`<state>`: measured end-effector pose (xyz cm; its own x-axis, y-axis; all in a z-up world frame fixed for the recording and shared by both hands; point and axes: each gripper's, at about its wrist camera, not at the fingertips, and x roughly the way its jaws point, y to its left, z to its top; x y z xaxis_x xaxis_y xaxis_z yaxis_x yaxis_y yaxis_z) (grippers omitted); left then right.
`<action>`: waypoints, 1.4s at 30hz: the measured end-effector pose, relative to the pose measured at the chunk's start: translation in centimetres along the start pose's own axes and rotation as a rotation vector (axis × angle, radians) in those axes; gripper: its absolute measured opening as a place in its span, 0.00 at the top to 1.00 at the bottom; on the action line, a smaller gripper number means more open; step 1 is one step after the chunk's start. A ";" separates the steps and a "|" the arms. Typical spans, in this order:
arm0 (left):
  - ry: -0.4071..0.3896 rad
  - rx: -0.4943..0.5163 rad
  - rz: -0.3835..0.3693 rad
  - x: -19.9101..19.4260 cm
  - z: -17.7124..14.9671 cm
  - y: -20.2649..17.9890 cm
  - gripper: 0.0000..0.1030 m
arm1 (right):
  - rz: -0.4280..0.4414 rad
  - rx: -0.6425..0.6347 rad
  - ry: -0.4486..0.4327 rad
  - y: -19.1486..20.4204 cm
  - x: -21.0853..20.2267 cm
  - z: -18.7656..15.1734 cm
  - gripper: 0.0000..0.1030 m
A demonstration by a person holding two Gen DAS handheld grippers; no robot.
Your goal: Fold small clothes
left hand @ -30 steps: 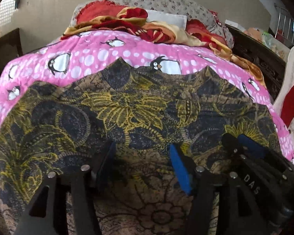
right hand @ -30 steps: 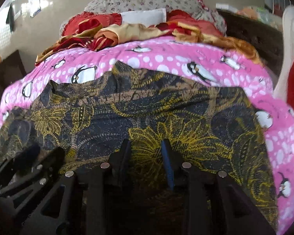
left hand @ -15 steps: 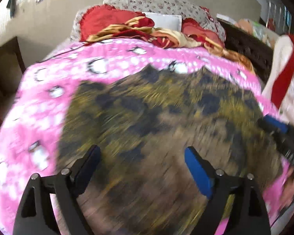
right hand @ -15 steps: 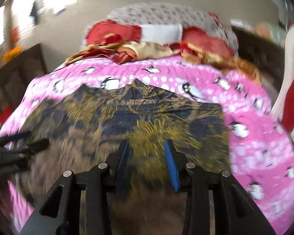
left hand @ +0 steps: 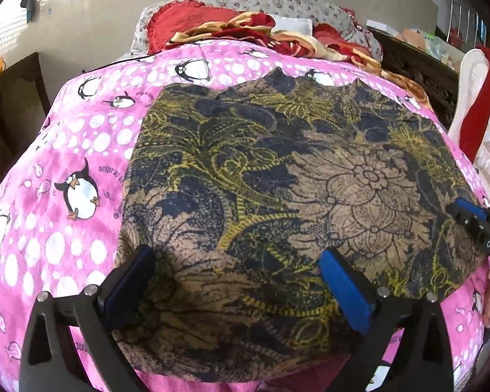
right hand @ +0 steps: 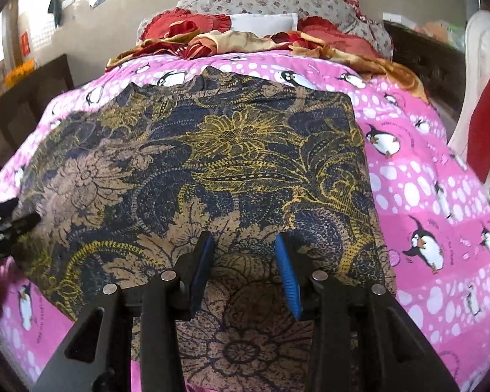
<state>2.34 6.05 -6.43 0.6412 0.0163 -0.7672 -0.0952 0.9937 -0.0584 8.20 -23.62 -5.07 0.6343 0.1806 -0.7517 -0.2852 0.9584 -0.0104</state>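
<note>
Left gripper jaws just opened wide, empty; right gripper jaws part-open, widening, over batik garment; near hem hidden.

Black tool; blue pads; silver screws

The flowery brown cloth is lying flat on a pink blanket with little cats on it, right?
Almost. The flowery brown cloth does lie flat on the pink blanket, but the animals printed on it are penguins, not cats. The left wrist view shows them clearly beside the cloth, and the right wrist view shows more on the other side.
</note>
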 end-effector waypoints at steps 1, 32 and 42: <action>-0.002 0.001 0.004 -0.1 -0.1 0.0 0.00 | -0.004 -0.003 0.002 0.0 0.1 0.1 0.75; 0.004 0.025 0.025 0.1 0.3 -0.5 0.00 | 0.130 -0.022 0.021 0.7 0.8 0.3 0.29; 0.066 -0.162 -0.255 -6.4 -2.4 3.6 0.00 | 0.143 -0.013 0.014 0.5 0.7 0.2 0.29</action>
<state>-3.95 9.21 -3.28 0.6093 -0.2435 -0.7546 -0.0612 0.9344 -0.3510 8.67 -22.96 -5.51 0.5766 0.3119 -0.7551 -0.3811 0.9202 0.0891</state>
